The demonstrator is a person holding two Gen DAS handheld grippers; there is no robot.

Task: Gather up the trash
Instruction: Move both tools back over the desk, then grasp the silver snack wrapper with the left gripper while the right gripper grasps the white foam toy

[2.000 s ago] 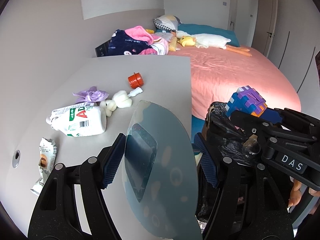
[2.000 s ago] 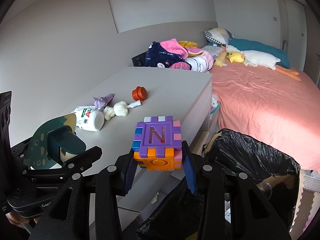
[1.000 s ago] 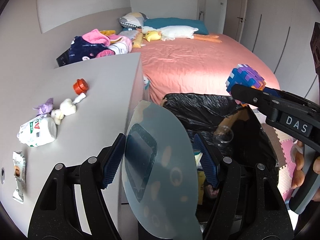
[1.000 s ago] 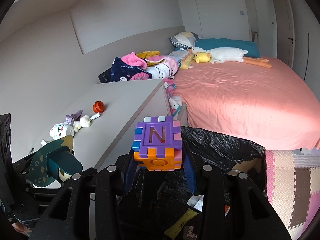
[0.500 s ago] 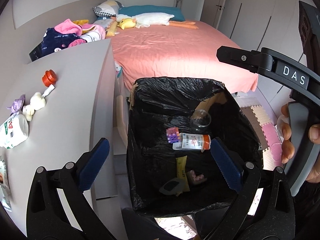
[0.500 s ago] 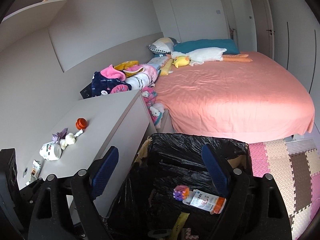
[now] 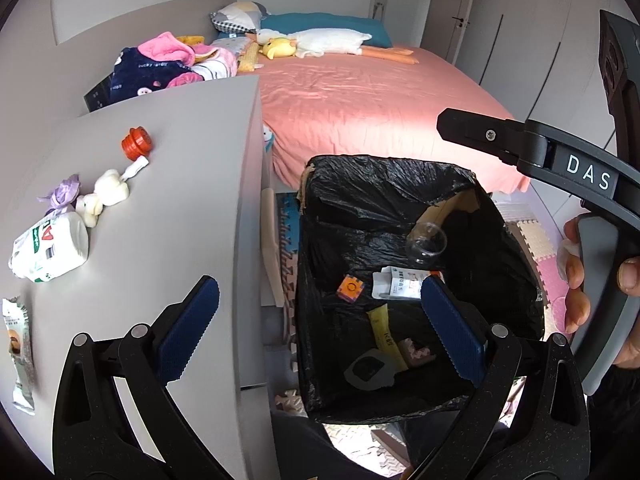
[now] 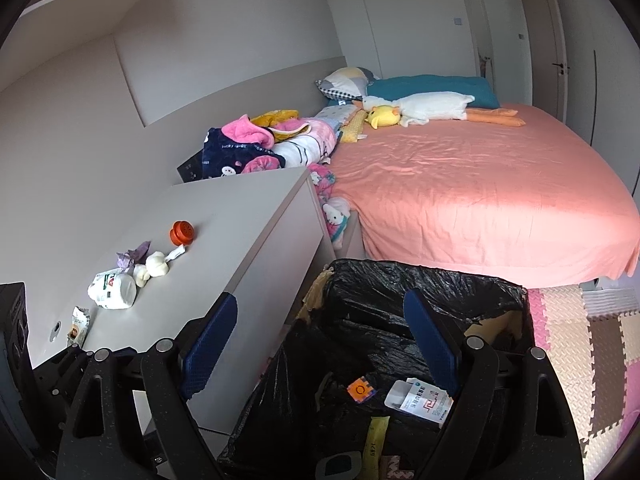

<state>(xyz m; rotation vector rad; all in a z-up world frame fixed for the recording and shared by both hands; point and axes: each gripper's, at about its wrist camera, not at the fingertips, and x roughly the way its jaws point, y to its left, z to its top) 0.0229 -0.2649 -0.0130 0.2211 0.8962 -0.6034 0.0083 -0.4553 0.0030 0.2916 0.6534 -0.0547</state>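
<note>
You are standing over the black-lined trash bin [image 7: 400, 188], and everything else can be placed from it. Down inside it lie a small orange-and-purple cube [image 7: 350, 288], a white carton with an orange end [image 7: 394, 285], a yellow packet [image 7: 384, 332], a clear plastic cup [image 7: 426, 242] up against the far wall, and a grey-rimmed flat piece [image 7: 368, 369] near the bottom.

Just left of the bin is the grey cabinet top [image 7: 180, 184]. On it, nearest you, lies a snack wrapper [image 7: 18, 340] at the left edge; beyond it a white bottle [image 7: 50, 249] on its side, then a small white plush toy [image 7: 105, 196] touching a purple scrap [image 7: 62, 194], and farthest an orange cap [image 7: 137, 143].

To the right of the bin the floor is covered in pastel foam mats [image 8: 576, 344]. Behind the bin is the bed with a pink sheet [image 8: 472, 184]; at its head you can see a white goose plush [image 8: 428, 106], a yellow duck [image 8: 383, 116] and a teal pillow [image 8: 436, 86], with a heap of clothes [image 8: 256, 146] behind the cabinet.

Your left gripper [image 7: 320, 328] hangs above the bin's near left edge, its jaws spread wide with nothing between the blue pads. Your right gripper [image 8: 320, 350] also sits over the bin, jaws wide apart and empty, touching nothing.
</note>
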